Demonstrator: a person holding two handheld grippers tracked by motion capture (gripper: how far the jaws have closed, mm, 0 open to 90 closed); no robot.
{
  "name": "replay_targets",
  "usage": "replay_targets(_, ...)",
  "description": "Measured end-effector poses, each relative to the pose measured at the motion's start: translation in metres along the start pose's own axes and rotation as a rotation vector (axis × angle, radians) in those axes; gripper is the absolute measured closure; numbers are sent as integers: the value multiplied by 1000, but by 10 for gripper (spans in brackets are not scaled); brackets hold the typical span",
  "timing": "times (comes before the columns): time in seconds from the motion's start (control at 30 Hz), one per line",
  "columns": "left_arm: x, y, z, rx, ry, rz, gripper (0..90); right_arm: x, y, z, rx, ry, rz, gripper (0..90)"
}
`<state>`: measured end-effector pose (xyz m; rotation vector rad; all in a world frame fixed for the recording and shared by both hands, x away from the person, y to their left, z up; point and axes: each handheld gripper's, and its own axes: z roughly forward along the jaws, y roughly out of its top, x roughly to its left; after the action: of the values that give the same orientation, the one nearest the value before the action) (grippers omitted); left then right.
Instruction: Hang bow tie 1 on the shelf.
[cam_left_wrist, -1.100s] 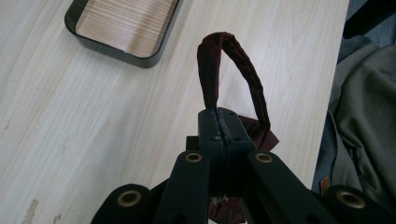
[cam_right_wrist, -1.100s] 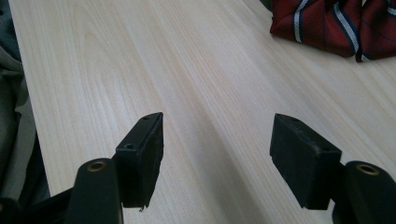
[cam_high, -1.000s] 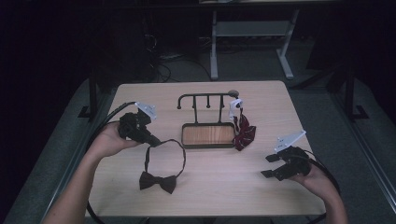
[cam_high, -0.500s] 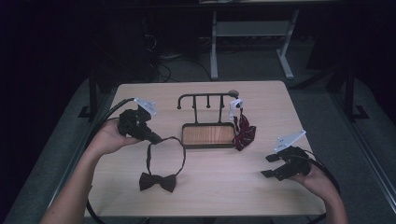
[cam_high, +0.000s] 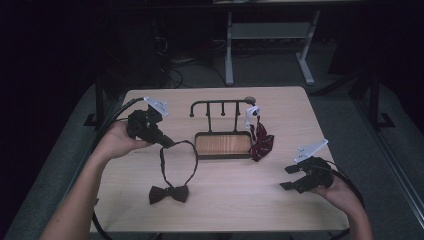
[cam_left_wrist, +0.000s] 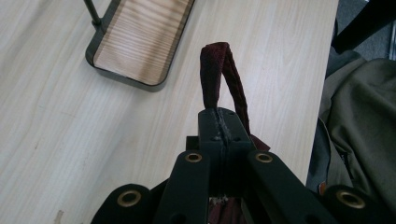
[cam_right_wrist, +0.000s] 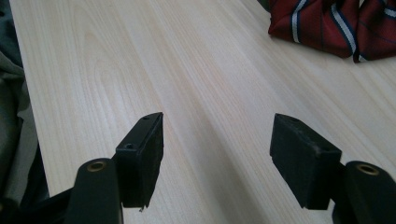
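A dark maroon bow tie lies on the table, its bow (cam_high: 169, 194) near the front and its strap (cam_high: 179, 159) looped back toward my left gripper (cam_high: 167, 143). That gripper is shut on the strap (cam_left_wrist: 218, 70), which sticks out past the closed jaws of the left gripper (cam_left_wrist: 219, 122). A black hook stand (cam_high: 221, 106) with a wooden tray base (cam_high: 222, 144) stands mid-table. A red striped bow tie (cam_high: 261, 142) rests at its right end. My right gripper (cam_high: 296, 178) sits open at the front right, nothing between the jaws of the right gripper (cam_right_wrist: 217, 140).
A white tag (cam_high: 252, 116) hangs on the stand above the red striped tie (cam_right_wrist: 336, 23). The tray base (cam_left_wrist: 140, 42) lies just beyond my left jaws. Bare light wood tabletop (cam_high: 240, 195) stretches between the two grippers. A metal table frame (cam_high: 270, 35) stands behind.
My left gripper has drifted slightly away from me with the strap in it. The bow has stayed on the table. The right gripper has not moved.
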<state>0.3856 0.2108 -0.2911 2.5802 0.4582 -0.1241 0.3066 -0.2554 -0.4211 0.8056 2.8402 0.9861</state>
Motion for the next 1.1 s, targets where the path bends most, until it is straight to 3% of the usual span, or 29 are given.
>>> replay_targets(0.43, 4, 13, -9, 1, -4, 2, 893, -2, -2, -3, -7, -5, 9, 343)
replay_targets(1.1, 15, 30, -30, -10, 24, 1, 893, -3, 0, -4, -13, -3, 13, 341)
